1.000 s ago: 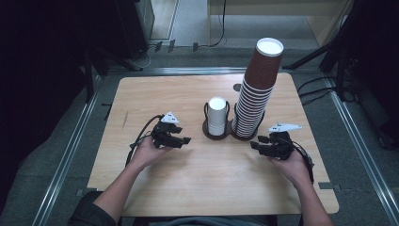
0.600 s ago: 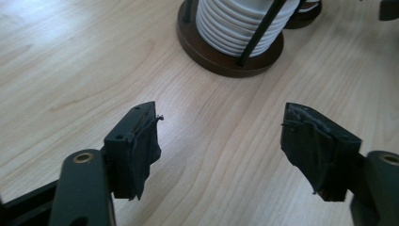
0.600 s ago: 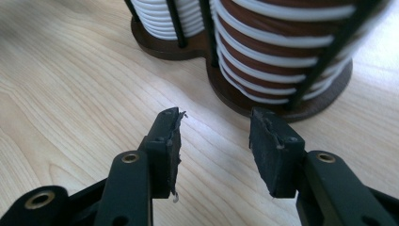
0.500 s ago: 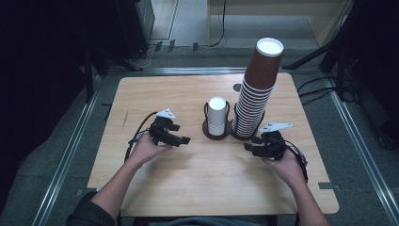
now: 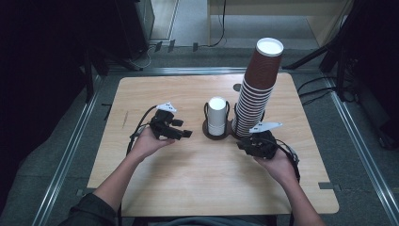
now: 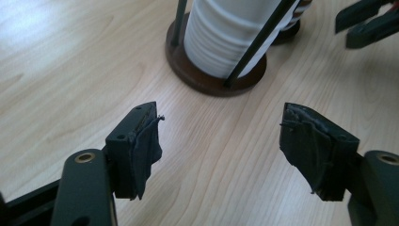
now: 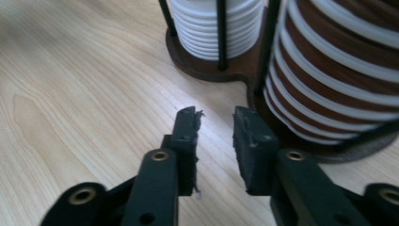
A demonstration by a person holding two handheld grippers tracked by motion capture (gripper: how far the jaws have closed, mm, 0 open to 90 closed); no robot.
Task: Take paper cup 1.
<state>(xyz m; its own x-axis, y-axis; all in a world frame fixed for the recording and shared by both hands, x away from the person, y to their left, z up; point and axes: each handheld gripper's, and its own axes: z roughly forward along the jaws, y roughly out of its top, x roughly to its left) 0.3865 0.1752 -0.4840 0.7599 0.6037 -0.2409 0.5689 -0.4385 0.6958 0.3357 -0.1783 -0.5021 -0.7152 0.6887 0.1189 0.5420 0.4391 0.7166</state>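
Smooth pale wood table [image 5: 188, 188]; ribbed paper cups [image 5: 256, 89]; matt black pads [image 6: 143, 146].

Two stacks of cups in one double wire holder [image 5: 205, 128]: one white stack [image 5: 217, 116], one tall brown stack [image 5: 256, 89]; two grippers, left [image 5: 184, 133] and right [image 5: 241, 145].

table: light wood top [image 5: 188, 183], rounded corners | floor: grey [image 5: 362, 141], metal rails [image 5: 66, 155] along both sides | cables [image 5: 320, 84] trailing at right | far side: dark, perhaps pale cabinet panels [image 5: 263, 7] | light: dim surround
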